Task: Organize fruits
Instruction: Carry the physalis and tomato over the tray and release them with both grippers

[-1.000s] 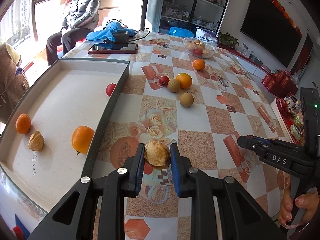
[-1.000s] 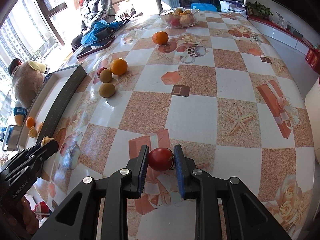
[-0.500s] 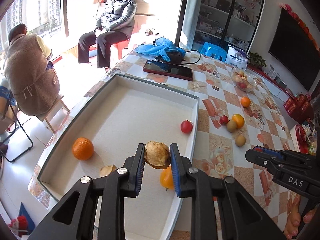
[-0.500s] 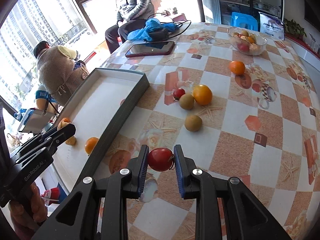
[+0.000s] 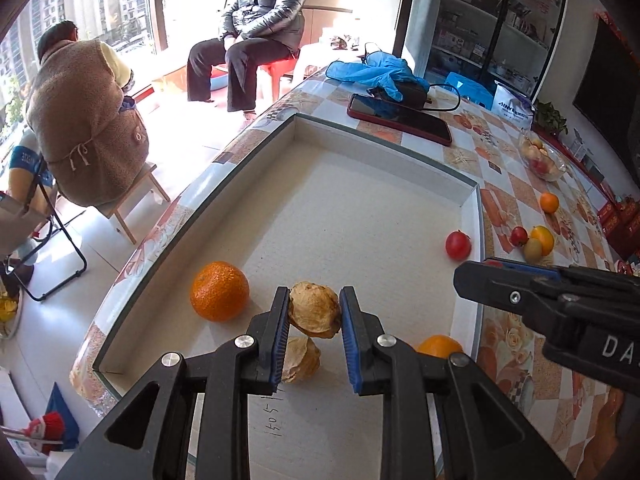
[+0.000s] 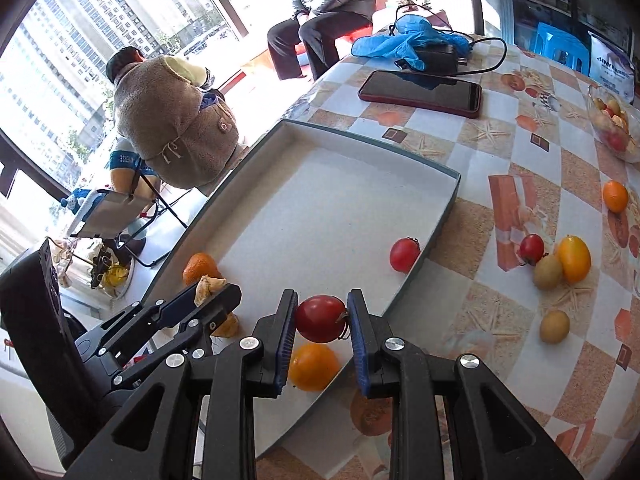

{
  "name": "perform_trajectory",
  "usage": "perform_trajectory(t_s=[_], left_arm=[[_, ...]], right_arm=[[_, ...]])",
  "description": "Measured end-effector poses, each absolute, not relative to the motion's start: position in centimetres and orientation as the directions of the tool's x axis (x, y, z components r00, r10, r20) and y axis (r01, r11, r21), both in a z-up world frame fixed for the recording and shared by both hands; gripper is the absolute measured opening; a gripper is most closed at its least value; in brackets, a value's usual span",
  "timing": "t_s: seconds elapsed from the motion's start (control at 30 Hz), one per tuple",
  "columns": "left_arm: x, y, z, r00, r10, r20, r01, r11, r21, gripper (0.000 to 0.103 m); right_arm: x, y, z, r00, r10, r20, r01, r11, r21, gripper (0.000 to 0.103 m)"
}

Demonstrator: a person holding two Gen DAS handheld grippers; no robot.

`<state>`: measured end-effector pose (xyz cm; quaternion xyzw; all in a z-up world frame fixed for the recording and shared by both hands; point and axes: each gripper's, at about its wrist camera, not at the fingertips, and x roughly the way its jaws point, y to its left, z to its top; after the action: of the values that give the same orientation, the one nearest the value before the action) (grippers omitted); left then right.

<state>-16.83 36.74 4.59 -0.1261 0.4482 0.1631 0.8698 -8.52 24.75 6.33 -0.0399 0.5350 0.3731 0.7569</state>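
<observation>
My left gripper (image 5: pixel 314 311) is shut on a tan wrinkled fruit (image 5: pixel 315 315), held over the near end of the white tray (image 5: pixel 360 208), just above a second tan fruit (image 5: pixel 301 358). A mandarin (image 5: pixel 219 291), an orange (image 5: pixel 438 346) and a red tomato (image 5: pixel 458 245) lie in the tray. My right gripper (image 6: pixel 322 318) is shut on a red tomato (image 6: pixel 321 319) above the tray's (image 6: pixel 320 200) near right part, over an orange (image 6: pixel 313 366). The left gripper (image 6: pixel 212 294) shows at the left of the right wrist view.
On the patterned table right of the tray lie a small tomato (image 6: pixel 531 249), an orange (image 6: pixel 574 258), two brown fruits (image 6: pixel 547 272), a mandarin (image 6: pixel 615 196) and a glass fruit bowl (image 6: pixel 612 128). A phone (image 6: pixel 420 93) and blue cloth lie beyond. Two people sit past the table's left edge.
Both grippers have swung left from over the table to over the tray, each still holding its fruit. The left one has come lower, close above the second tan fruit.
</observation>
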Motion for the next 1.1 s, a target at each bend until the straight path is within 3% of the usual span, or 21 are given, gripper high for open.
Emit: perform_trajectory(t_s=[0.5, 0.57, 0.63, 0.67, 0.7, 0.77, 0.97, 1.03, 1.07, 1.1], left_arm=[[-16.4, 36.3, 3.3, 0.529, 0.185, -0.828, -0.388, 0.921, -0.042, 0.028], [-16.5, 36.1, 3.4, 0.533, 0.193, -0.824, -0.385, 0.922, -0.033, 0.031], [-16.5, 35.9, 3.5, 0.536, 0.197, -0.821, -0.382, 0.924, -0.028, 0.047], [-16.5, 35.9, 3.6, 0.539, 0.203, -0.818, -0.384, 0.923, -0.024, 0.054], [-16.5, 35.8, 3.7, 0.544, 0.210, -0.812, -0.385, 0.923, -0.019, 0.067], [-16.7, 35.5, 4.1, 0.560, 0.219, -0.799, -0.384, 0.923, -0.016, 0.075], [-16.6, 34.9, 5.4, 0.584, 0.221, -0.781, -0.386, 0.922, -0.027, 0.080], [-16.6, 34.2, 6.1, 0.602, 0.210, -0.770, -0.373, 0.927, -0.038, 0.080], [-16.6, 33.7, 6.5, 0.613, 0.200, -0.764, -0.361, 0.932, -0.045, 0.080], [-16.5, 33.1, 6.8, 0.625, 0.189, -0.758, -0.345, 0.937, -0.051, 0.080]], right_arm=[[-8.8, 25.9, 4.5, 0.134, 0.487, -0.863, -0.623, 0.719, 0.308, 0.027], [-8.8, 26.0, 4.6, 0.138, 0.482, -0.865, -0.631, 0.716, 0.299, 0.027], [-8.7, 26.0, 4.6, 0.131, 0.484, -0.865, -0.631, 0.714, 0.304, 0.028], [-8.7, 25.9, 4.6, 0.127, 0.486, -0.865, -0.629, 0.714, 0.309, 0.032], [-8.8, 25.8, 4.7, 0.129, 0.488, -0.863, -0.625, 0.716, 0.312, 0.050], [-8.9, 25.3, 5.3, 0.151, 0.518, -0.842, -0.625, 0.710, 0.325, 0.075], [-9.2, 23.9, 7.5, 0.251, 0.509, -0.824, -0.642, 0.724, 0.251, 0.078], [-8.8, 22.7, 8.1, 0.293, 0.495, -0.818, -0.626, 0.746, 0.228, 0.088], [-8.4, 21.9, 8.4, 0.314, 0.492, -0.812, -0.615, 0.757, 0.221, 0.103], [-8.1, 20.9, 8.7, 0.340, 0.491, -0.802, -0.602, 0.769, 0.215, 0.103]])
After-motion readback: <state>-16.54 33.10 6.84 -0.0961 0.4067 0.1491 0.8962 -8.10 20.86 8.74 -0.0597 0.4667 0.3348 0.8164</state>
